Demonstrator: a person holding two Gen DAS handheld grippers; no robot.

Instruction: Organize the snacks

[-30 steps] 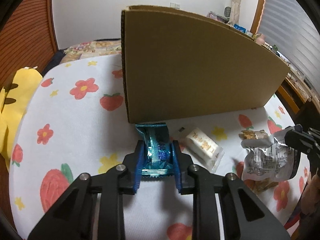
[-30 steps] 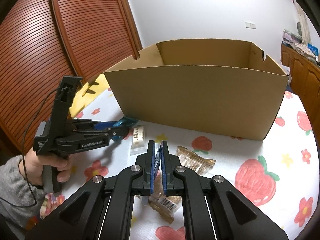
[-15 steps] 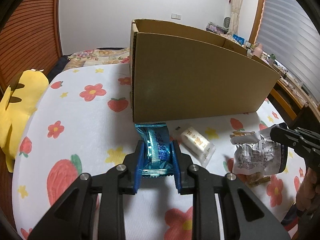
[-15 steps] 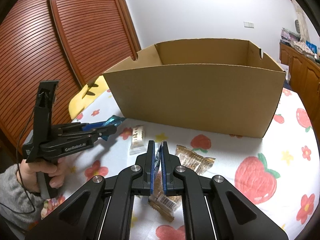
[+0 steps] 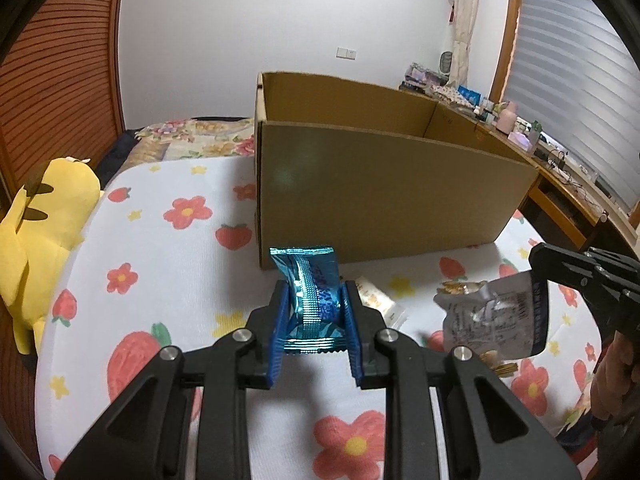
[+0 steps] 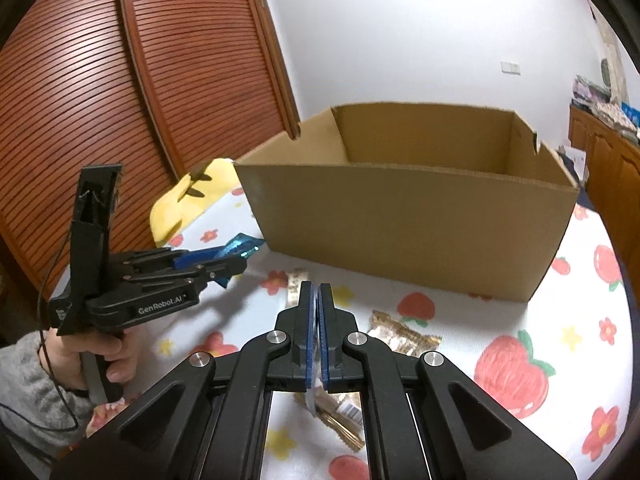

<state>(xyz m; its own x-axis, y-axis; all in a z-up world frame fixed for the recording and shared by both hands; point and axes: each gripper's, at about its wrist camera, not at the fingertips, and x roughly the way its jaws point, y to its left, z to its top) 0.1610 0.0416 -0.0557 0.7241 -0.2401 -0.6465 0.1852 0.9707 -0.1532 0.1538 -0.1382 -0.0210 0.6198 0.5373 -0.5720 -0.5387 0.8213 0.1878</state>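
The left gripper [image 5: 313, 312] is clamped on a blue foil snack packet [image 5: 310, 296], which stands upright between the blue pads [image 5: 280, 332], its top edge poking out past the fingertips. It hangs above the flowered tablecloth [image 5: 160, 280], just in front of the near left corner of the open cardboard box [image 5: 380, 200]. The right gripper [image 6: 315, 328] has its pads pressed nearly together on the edge of a silver snack bag [image 5: 496, 320], which dangles to the right of the left gripper, also short of the box. On the cloth below lie a small white wrapped snack [image 5: 376, 300] and a brown snack packet [image 6: 404, 334], both near the box's front wall. A yellow plush toy [image 5: 36, 224] sits at the far left.
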